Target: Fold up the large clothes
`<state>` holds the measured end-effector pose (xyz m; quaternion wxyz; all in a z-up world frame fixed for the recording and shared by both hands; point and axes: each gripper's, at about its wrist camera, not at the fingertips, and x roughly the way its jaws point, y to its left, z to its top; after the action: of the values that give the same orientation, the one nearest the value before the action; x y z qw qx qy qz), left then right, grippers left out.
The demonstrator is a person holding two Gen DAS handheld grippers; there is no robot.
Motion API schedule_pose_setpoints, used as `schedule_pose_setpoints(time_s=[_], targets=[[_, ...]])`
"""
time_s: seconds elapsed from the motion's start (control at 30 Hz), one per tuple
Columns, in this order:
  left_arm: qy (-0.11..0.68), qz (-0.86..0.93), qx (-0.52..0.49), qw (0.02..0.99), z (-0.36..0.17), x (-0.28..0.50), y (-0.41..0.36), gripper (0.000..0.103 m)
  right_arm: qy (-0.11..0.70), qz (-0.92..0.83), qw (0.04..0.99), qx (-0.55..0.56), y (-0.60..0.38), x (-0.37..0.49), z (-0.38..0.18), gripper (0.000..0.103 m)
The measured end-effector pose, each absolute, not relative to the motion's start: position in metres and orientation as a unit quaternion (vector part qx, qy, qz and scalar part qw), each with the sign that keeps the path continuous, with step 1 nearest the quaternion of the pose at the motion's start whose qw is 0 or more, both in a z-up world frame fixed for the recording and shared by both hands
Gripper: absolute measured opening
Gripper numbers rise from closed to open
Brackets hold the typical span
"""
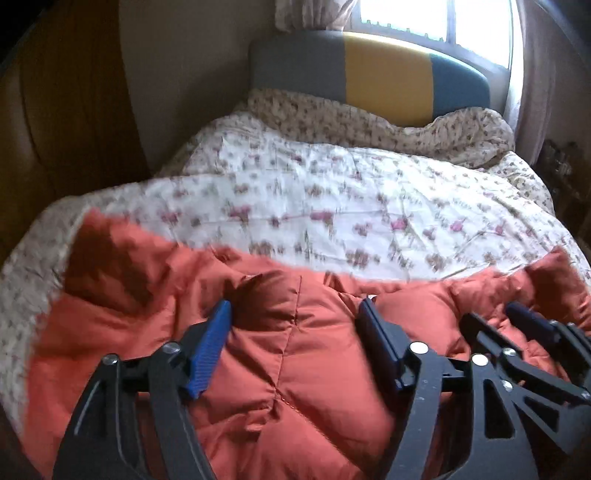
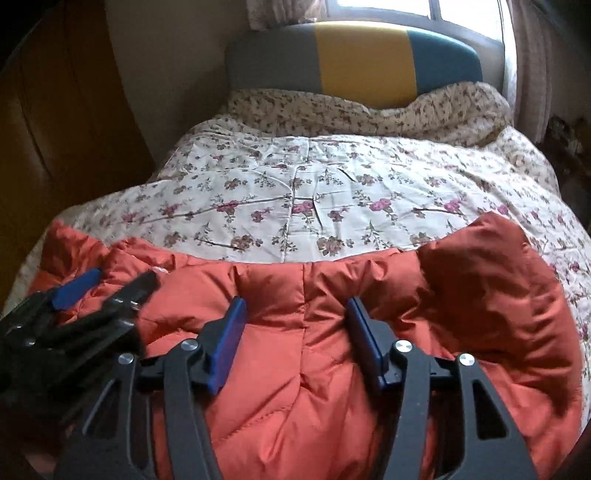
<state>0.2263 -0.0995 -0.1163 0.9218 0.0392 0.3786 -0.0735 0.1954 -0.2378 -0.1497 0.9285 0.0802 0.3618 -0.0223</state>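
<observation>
An orange quilted puffer jacket lies spread across the near end of the bed; it also shows in the right wrist view. My left gripper is open, its blue-padded fingers resting on the jacket's padding. My right gripper is open too, fingers set on the jacket near its far edge. In the left wrist view the right gripper sits close at the right. In the right wrist view the left gripper sits close at the left. Neither holds fabric.
The jacket lies on a floral quilt covering the bed. A grey, yellow and teal headboard stands at the far end under a bright window. A brown wooden wardrobe stands along the left.
</observation>
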Motion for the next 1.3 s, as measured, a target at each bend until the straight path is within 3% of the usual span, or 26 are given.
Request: schedule_pose_setpoints(time_s=[0.83,0.93,1.03,1.17,1.3], targets=[[0.354,-0.055,0.037,0.933,-0.145,0.228,-0.106,0.072,0.341,-0.027,0.936,0.088,-0.241,0.199,-0.175,0.057],[0.355,-0.064,0.031,0.932,-0.141,0.225,-0.104,0.073,0.346,-0.005,0.933,0.103,-0.247,0.196,-0.165,0.061],[0.365,-0.091,0.013,0.927,-0.122,0.221,-0.092,0.082,0.314,0.016,0.942,0.118,-0.259,0.177,-0.135,0.064],[0.319,-0.062,0.014,0.946,-0.085,0.214,-0.06,0.089,0.276,-0.017,0.957,0.084,-0.286,0.152,-0.105,0.065],[0.316,-0.005,0.043,0.948,-0.084,0.232,-0.029,0.09,0.303,-0.065,0.944,0.109,-0.334,0.158,-0.12,0.065]])
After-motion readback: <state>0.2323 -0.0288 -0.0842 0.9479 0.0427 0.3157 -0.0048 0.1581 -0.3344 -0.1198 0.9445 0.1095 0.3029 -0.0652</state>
